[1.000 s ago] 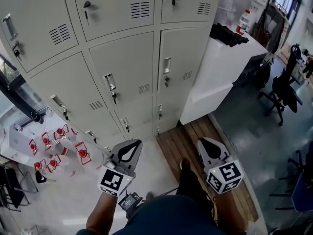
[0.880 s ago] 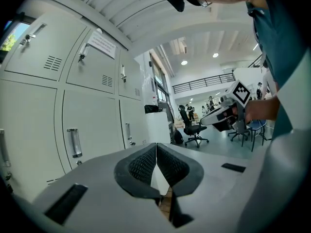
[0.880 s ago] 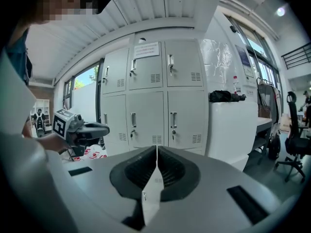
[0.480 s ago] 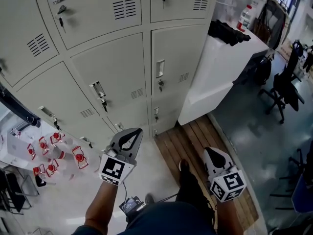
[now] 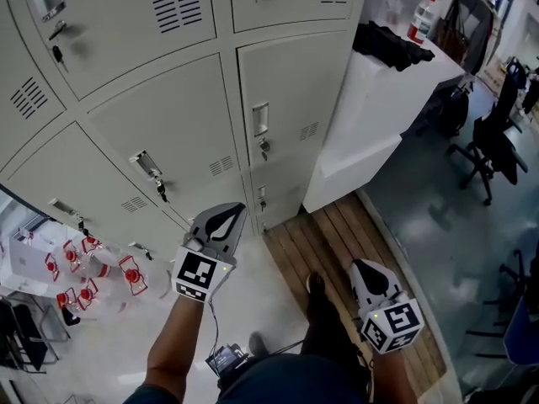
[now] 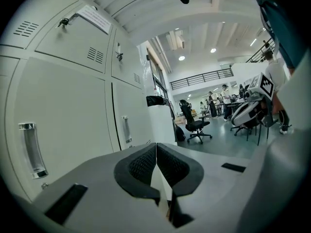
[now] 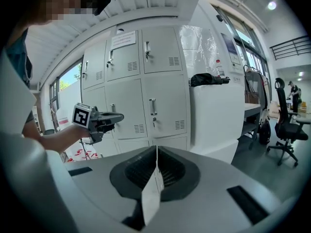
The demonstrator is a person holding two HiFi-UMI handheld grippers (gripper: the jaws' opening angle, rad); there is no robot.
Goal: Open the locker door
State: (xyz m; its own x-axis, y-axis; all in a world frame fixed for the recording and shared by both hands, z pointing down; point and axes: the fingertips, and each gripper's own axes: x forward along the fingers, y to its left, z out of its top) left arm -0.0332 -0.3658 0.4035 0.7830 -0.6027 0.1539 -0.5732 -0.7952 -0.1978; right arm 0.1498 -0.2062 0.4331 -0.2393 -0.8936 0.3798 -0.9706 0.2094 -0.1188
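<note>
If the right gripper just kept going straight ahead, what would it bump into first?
Probably the middle locker door in the right-hand column, or the one below it: the right gripper aims about there. Nothing shows in between, though depth is hard to judge.

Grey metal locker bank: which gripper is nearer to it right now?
Left. The left gripper is held out in front of the grey metal locker bank's lower doors, not touching; the right gripper hangs farther back, over the wooden floor strip.

Pale floor (image 5: 268, 280), wooden slat platform (image 5: 337, 234) on it, red-labelled bottles (image 5: 93, 268) at left, office chair (image 5: 497, 154) at right
</note>
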